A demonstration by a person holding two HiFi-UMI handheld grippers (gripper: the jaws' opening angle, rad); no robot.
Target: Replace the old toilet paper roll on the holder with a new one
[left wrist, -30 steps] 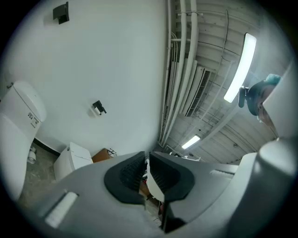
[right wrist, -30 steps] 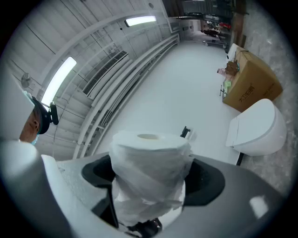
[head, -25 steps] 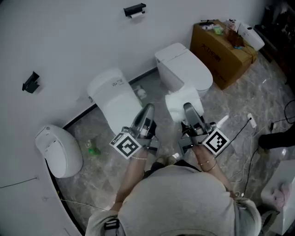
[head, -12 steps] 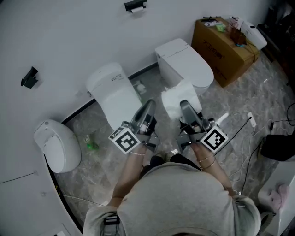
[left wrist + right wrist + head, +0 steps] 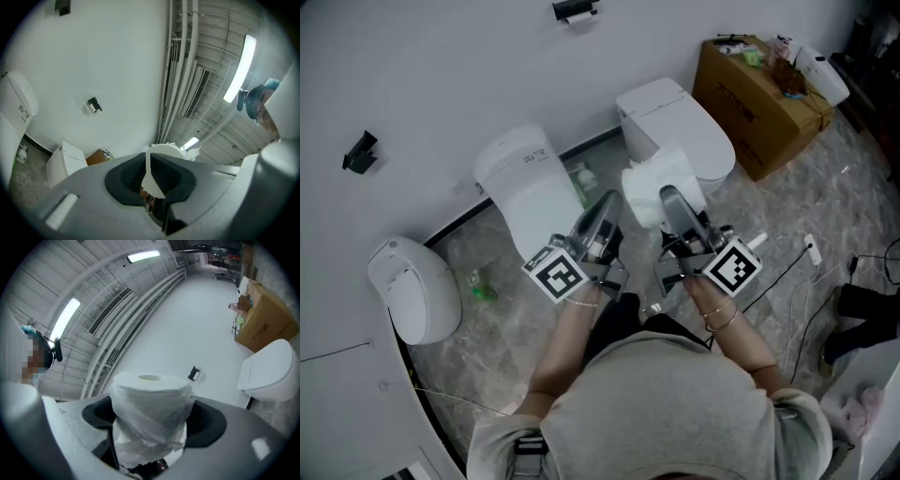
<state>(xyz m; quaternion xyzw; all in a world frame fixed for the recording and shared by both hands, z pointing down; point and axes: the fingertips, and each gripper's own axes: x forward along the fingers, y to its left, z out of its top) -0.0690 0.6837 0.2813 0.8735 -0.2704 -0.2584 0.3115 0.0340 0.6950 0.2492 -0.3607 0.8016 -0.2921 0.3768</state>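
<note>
- Right gripper [image 5: 152, 427]: fingers clamped on the new toilet paper roll [image 5: 149, 394]; the roll stands on end between the pads, its cored end poking out past the fingertips.
- Handling, my judgement: light, soft, easily crushed; the loose thin wrap around it looks slippery; best held across the mid-body with modest squeeze, leaving the core free for threading.
- Left gripper [image 5: 147, 164]: fingers closed, holding nothing that I can make out; the white roll shows just beyond its tips, off to the right.
- Head view: both grippers side by side; the roll [image 5: 652, 187] sits at the right gripper's [image 5: 670, 199] tips, near the left gripper's [image 5: 603, 206] tips but apart.
- Wall holder [image 5: 574, 11]: well ahead of both sets of fingertips; a white scrap hangs on it, too small to identify.
</note>
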